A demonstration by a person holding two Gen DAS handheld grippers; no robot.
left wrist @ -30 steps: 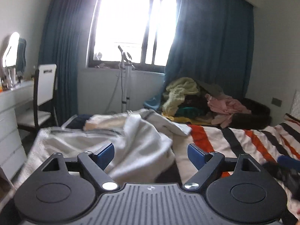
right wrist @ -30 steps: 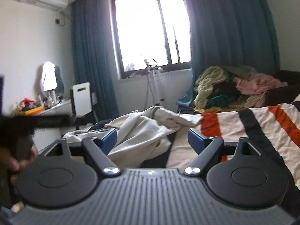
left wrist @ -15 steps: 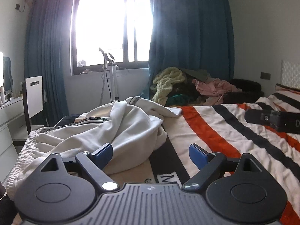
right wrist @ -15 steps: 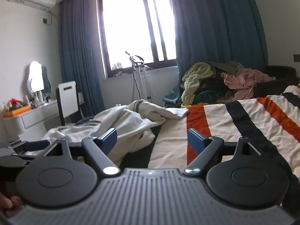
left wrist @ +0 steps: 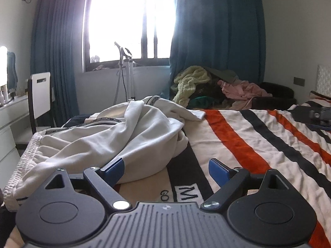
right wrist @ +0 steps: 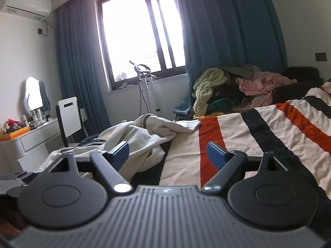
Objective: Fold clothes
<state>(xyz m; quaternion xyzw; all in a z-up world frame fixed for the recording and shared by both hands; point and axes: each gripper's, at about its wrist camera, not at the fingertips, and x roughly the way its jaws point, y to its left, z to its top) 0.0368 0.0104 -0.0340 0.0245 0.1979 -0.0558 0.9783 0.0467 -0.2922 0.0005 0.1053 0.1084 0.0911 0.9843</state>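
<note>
A crumpled cream-white garment (left wrist: pixel 107 140) with a ribbed hem and dark trim lies heaped on the left part of the striped bed cover (left wrist: pixel 254 142). My left gripper (left wrist: pixel 165 168) is open and empty, low over the bed just in front of the garment, its left finger close to the cloth. In the right wrist view the same garment (right wrist: pixel 144 138) lies ahead and to the left. My right gripper (right wrist: pixel 168 152) is open and empty above the bed cover (right wrist: pixel 238 132).
A pile of other clothes (left wrist: pixel 217 86) sits on a dark seat by the blue curtain (left wrist: pixel 217 31). A white chair (right wrist: pixel 69 115) and a dresser (right wrist: pixel 31 138) stand at the left. A garment steamer stand (right wrist: pixel 146 86) is under the window. The other gripper (left wrist: pixel 318 115) shows at the far right.
Both grippers have come down and nearer to the bed. The left view has swung right, so the white garment now fills its left and the stripes its right. Both stay open.
</note>
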